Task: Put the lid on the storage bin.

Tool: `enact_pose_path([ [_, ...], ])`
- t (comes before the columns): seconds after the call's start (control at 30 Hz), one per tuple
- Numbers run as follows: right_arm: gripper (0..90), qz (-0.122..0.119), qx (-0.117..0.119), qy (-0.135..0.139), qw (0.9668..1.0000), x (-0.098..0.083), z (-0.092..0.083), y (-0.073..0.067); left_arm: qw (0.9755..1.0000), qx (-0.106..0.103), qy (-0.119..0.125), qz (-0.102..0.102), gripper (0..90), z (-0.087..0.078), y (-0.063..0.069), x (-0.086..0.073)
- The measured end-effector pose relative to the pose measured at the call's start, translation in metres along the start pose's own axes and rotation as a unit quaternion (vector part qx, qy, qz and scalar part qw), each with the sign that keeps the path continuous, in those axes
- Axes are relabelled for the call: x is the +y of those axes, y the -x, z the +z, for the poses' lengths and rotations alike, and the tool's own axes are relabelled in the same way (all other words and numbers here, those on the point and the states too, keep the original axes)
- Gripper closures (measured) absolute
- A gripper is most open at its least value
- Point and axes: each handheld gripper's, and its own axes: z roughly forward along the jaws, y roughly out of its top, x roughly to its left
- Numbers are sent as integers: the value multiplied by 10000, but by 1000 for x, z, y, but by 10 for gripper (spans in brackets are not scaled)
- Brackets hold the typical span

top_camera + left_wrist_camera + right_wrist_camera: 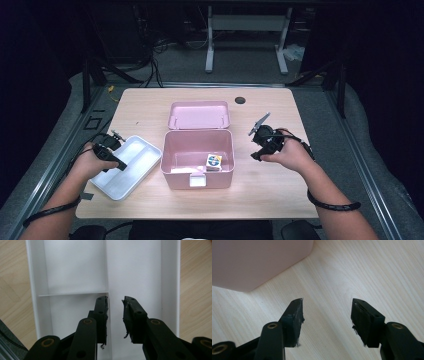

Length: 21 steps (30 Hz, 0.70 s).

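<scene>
2 black grippers are at work over a big light wooden table (150, 105). In the middle of the table sits a pink plastic box (197, 159) with its lid tipped back. Inside the box lies a small colourful card pack (214, 162) near the right wall.

To the left of the box lies a white plastic tray (134, 162) with low walls and dividers that split it into parts. The left gripper (119, 163) hangs right over this tray. In the left gripper view, its 2 jaws point down at the thin divider wall (107, 277) that runs along the tray. The jaws stand a little apart with nothing pinched between them. The left hand (92, 161) wraps the gripper from behind, and the forearm comes in from the bottom left.

The right gripper (256, 156) is just right of the pink box, above bare wood. Its jaws stand wide apart and hold nothing. The right hand (290, 154) grips it, and it tilts down toward the table.
</scene>
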Motion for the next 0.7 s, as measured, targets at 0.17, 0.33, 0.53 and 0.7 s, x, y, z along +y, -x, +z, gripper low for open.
enact_pose_path([
  [0.17, 432, 4, -17, -4, 10000, -2, 0, 2, 9999, 16, -149, -54, 747, 8, 0, 2],
  [0.33, 432, 34, -30, 12, 10000, -4, 1, 2, 9994, -50, -332, -61, 785, 15, -1, 7],
  [0.53, 432, 25, -10, -87, 10000, -4, 1, 3, 9988, -12, -479, -49, 827, 22, -3, 11],
  [0.7, 432, 66, -30, -20, 10000, -6, 4, 3, 9981, -42, -609, -70, 838, 29, -5, 13],
])
